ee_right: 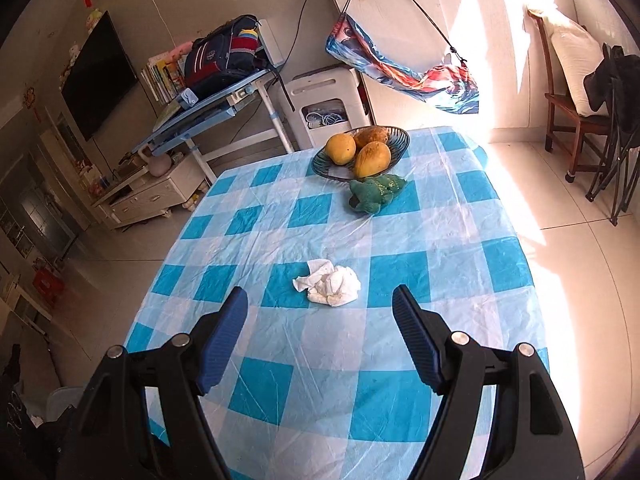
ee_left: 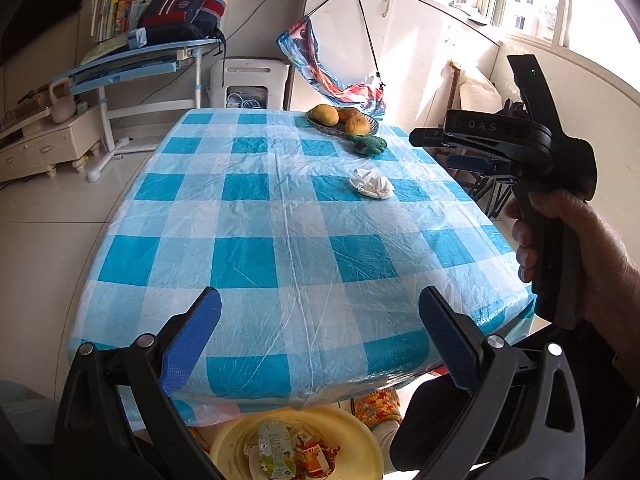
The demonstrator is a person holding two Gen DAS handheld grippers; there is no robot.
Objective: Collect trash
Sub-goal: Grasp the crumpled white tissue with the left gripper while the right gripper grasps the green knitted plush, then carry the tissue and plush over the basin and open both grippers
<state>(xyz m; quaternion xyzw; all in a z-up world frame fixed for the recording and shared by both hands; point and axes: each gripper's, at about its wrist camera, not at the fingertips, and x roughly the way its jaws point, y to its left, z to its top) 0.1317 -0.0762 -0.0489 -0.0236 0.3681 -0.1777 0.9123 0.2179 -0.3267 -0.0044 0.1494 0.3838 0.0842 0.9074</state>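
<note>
Table (ee_right: 400,380) covered in a blue-and-white check plastic cloth; crumpled white tissue (ee_right: 330,286) lies loose on it, roughly mid-table, well apart from everything else; same tissue shows in the left wrist view (ee_left: 372,184) toward the far right of the cloth. Right gripper (ee_right: 320,304) hovers over the near part of the table with jaws wide, nothing between them, tissue just ahead of the fingertips and not touching; from the left wrist view that gripper (ee_left: 434,146) is seen side-on at the table's right edge, held in a hand (ee_left: 580,256). Left gripper (ee_left: 320,304) sits back at the near table edge, jaws spread wide, empty. Below that edge, a yellow bin (ee_left: 356,432) already has crushed cartons and wrappers (ee_left: 292,456) in it. Far end of table: dark fruit bowl (ee_right: 400,144) with three mangoes (ee_right: 372,158); green plush toy (ee_right: 376,194) right beside the bowl, on the near side; contact between them unclear.
</note>
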